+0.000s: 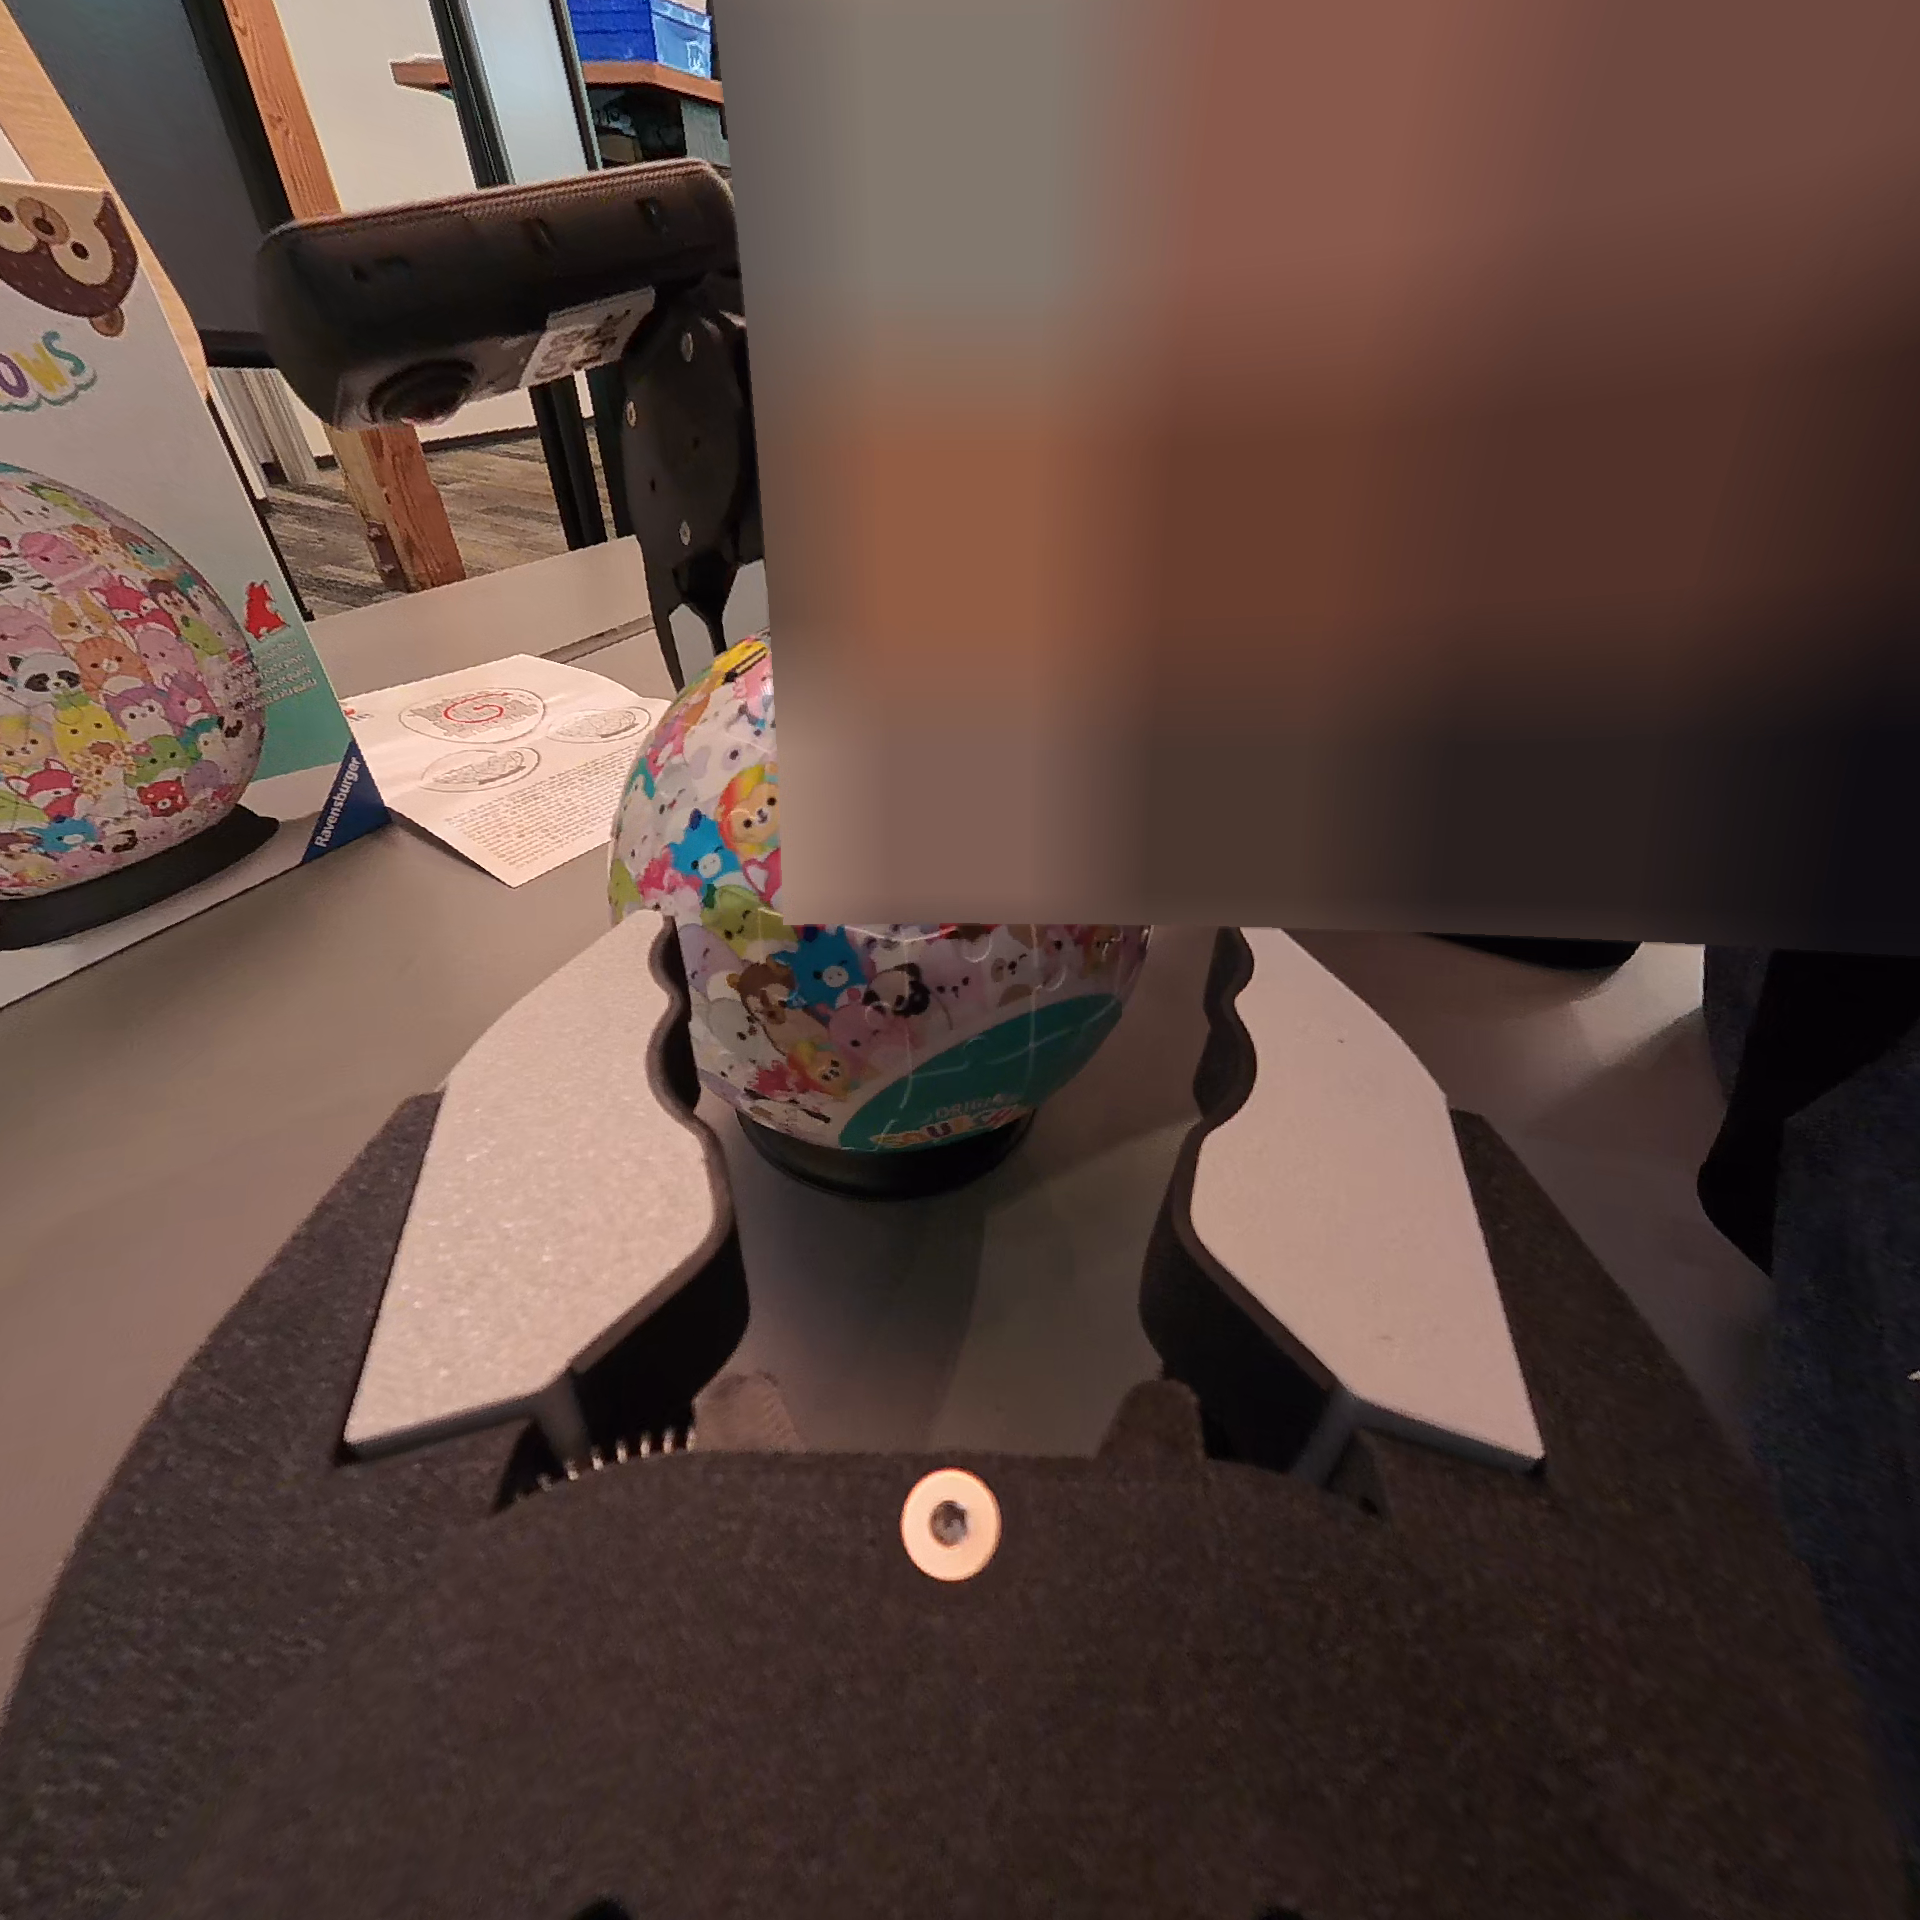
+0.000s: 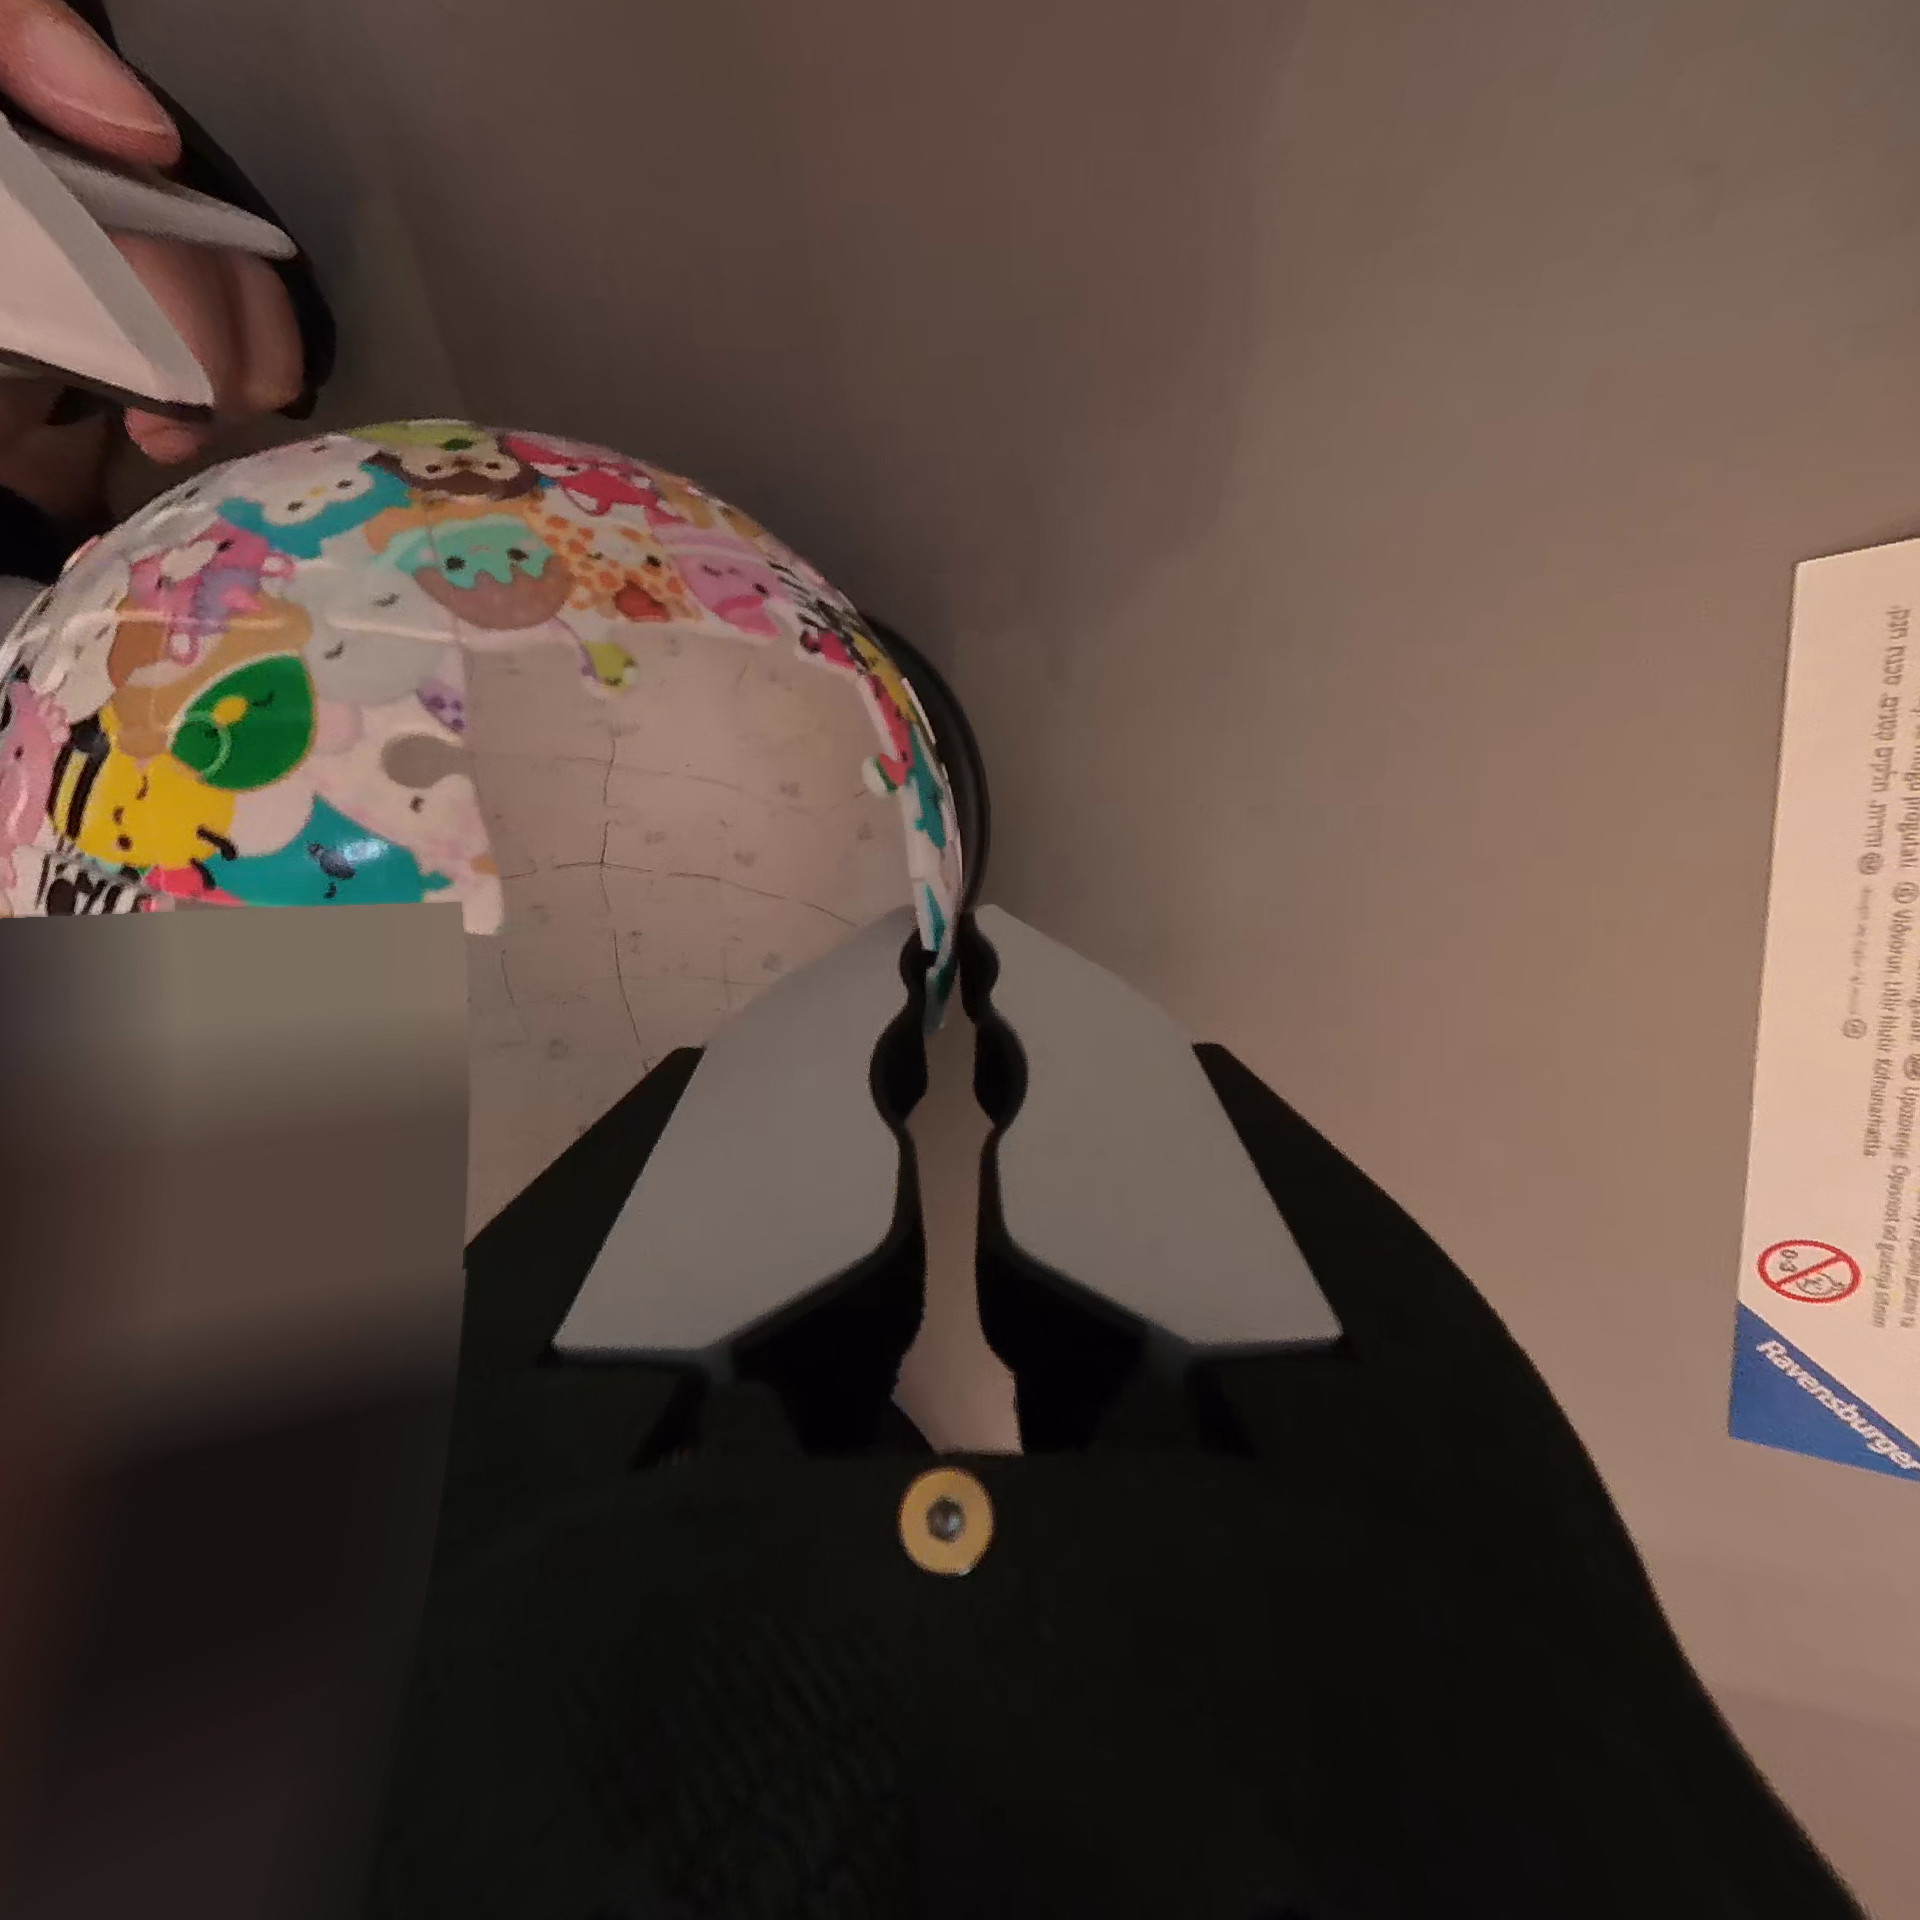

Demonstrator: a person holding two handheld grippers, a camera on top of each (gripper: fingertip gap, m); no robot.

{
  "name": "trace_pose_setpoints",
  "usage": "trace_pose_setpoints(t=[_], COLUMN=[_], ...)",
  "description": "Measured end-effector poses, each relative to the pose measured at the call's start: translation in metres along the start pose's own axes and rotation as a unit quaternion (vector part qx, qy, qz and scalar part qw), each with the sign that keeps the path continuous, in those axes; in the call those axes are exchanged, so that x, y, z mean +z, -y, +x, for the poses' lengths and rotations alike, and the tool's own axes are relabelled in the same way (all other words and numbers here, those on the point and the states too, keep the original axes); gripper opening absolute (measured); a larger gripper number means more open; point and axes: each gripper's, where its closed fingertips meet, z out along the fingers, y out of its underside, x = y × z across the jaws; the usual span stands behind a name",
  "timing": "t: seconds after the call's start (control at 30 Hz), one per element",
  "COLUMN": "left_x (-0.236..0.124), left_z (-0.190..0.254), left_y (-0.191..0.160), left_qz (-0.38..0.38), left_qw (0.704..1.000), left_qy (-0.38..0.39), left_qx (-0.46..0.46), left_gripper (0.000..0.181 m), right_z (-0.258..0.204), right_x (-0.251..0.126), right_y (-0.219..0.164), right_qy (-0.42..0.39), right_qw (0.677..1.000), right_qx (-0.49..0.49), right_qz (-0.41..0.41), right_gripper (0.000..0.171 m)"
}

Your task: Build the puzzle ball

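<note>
The puzzle ball (image 1: 883, 997), covered in colourful cartoon animals, sits on a black ring stand (image 1: 883, 1158) on the grey table. My left gripper (image 1: 945, 987) is open, with one finger on each side of the ball's lower part and not touching it. In the right wrist view the ball (image 2: 260, 675) has a gap that shows its white inner side (image 2: 675, 831). My right gripper (image 2: 943, 951) is shut on a puzzle piece (image 2: 940, 977) at the rim of that gap. From the left wrist view the right gripper's body (image 1: 488, 291) hangs over the ball's top.
The puzzle's box (image 1: 125, 675) stands at the left with an instruction leaflet (image 1: 509, 758) beside it. A white printed sheet with a blue corner (image 2: 1849, 987) lies at the right. A hand on the left gripper (image 2: 156, 260) is at the top left. Blurred patches cover part of both views. About 12 cm separates my left fingertips from my right.
</note>
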Motion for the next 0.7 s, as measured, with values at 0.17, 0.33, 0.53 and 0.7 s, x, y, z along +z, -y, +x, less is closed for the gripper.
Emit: trace_pose_setpoints(t=[0.17, 0.33, 0.53, 0.7], left_x=[-0.001, -0.002, -0.004, -0.009], left_z=[0.000, 0.000, -0.001, -0.005], left_y=[0.000, 0.002, 0.006, 0.014], left_qz=[0.000, 0.001, 0.005, 0.020], left_qw=[1.000, 1.000, 1.000, 1.000], left_qy=[0.000, 0.002, 0.009, 0.020], left_qx=[0.000, 0.004, 0.011, 0.012], left_gripper=[0.095, 0.095, 0.095, 0.096], right_z=[0.001, 0.003, -0.005, -0.006], right_x=[-0.001, -0.014, -0.063, -0.118], right_y=[0.001, 0.008, 0.007, -0.017], right_qy=[-0.014, -0.021, -0.035, -0.108], right_qw=[1.000, 0.999, 0.990, 0.958], right_qx=[-0.004, 0.002, -0.007, 0.006], right_qz=[0.003, 0.042, 0.138, 0.266], right_gripper=[0.003, 0.029, 0.033, 0.034])
